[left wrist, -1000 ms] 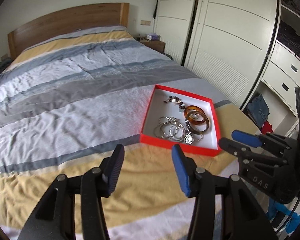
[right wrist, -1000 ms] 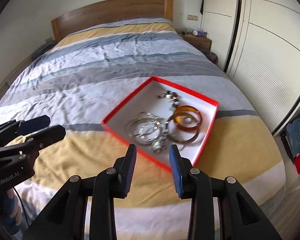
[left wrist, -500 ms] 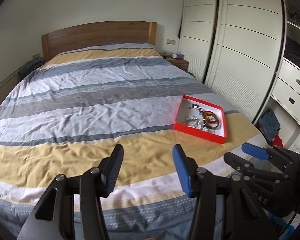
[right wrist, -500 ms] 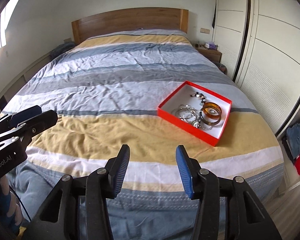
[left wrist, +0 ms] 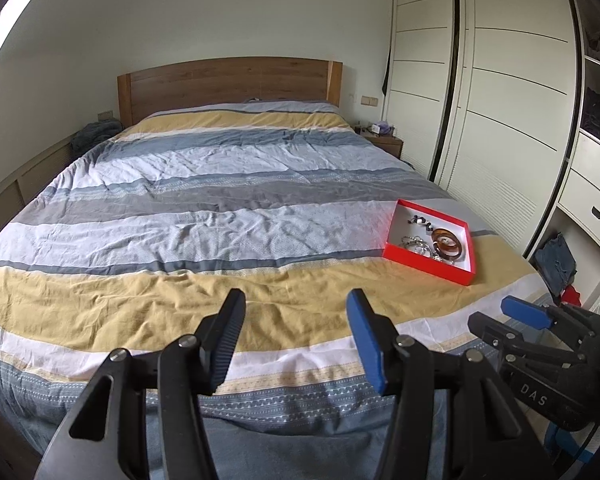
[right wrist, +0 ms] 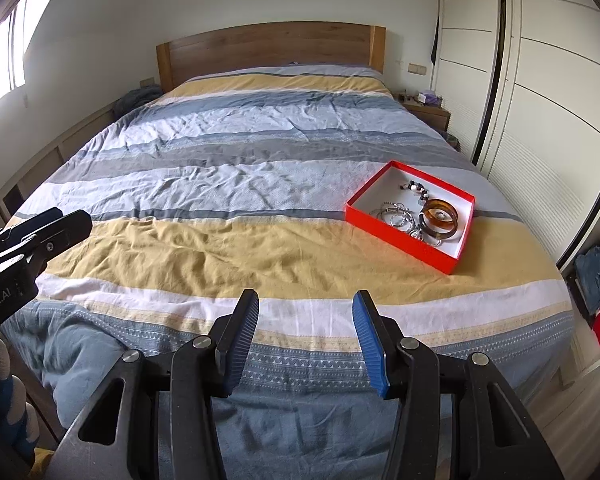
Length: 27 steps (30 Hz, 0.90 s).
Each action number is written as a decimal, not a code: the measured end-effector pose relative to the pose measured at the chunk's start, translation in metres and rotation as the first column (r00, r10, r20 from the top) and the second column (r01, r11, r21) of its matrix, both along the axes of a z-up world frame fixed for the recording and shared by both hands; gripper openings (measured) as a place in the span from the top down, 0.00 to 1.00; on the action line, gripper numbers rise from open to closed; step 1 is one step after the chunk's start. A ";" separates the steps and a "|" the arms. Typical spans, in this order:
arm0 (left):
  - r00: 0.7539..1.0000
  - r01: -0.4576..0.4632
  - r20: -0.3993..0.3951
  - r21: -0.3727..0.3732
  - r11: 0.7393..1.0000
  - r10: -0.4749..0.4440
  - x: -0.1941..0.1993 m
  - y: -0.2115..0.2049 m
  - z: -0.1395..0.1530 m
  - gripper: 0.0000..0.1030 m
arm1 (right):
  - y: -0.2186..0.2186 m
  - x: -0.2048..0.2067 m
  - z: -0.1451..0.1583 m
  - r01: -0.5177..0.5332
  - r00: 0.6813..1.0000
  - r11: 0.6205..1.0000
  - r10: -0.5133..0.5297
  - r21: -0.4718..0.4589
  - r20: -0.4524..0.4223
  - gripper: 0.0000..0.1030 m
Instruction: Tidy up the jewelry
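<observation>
A red, white-lined jewelry box (right wrist: 410,236) sits open on the striped duvet (right wrist: 228,184) of a double bed, toward the bed's right side near the foot end, straddling the grey and mustard bands. Inside it, a stack of amber and dark bangles (right wrist: 440,218) lies against the near right part of the box, a cluster of thin silver bangles (right wrist: 396,216) lies just beside them on the left, touching or nearly so, and a short beaded piece (right wrist: 414,189) lies toward the far corner. The left gripper (left wrist: 296,320) hangs above the foot of the bed over the mustard and white stripes, well apart from the box, its jaws spread with nothing between them. The right gripper (right wrist: 306,318) hangs above the bed's foot edge, its jaws likewise parted and empty; they have just been opening. In the left wrist view the right gripper shows at the lower right edge, beside the bed's corner. A wooden headboard (left wrist: 228,84) stands against the far wall, a nightstand (right wrist: 426,112) sits at the bed's right, and white wardrobe doors (left wrist: 512,92) run along the right side of the room.
</observation>
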State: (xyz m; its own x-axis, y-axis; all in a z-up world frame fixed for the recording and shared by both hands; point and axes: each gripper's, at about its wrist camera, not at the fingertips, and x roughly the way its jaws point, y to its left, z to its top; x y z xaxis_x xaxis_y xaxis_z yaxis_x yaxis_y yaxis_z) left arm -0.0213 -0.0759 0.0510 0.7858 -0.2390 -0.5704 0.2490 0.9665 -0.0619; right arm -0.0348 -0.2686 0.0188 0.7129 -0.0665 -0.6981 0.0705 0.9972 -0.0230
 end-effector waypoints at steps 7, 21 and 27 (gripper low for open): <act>1.000 -0.011 0.010 -0.003 1.000 0.011 -0.012 0.010 0.001 0.48 | 0.004 -0.012 0.004 0.008 1.000 1.000 -0.008 0.001 0.026 0.46; 1.000 -0.008 -0.028 0.034 0.999 0.009 -0.013 0.006 -0.014 0.48 | -0.002 -0.021 -0.007 0.038 0.998 0.999 -0.037 -0.006 0.055 0.00; 0.999 -0.008 -0.046 0.049 0.999 0.010 -0.009 0.003 -0.022 0.47 | -0.005 -0.021 -0.011 0.046 0.997 0.999 -0.046 -0.001 0.064 0.00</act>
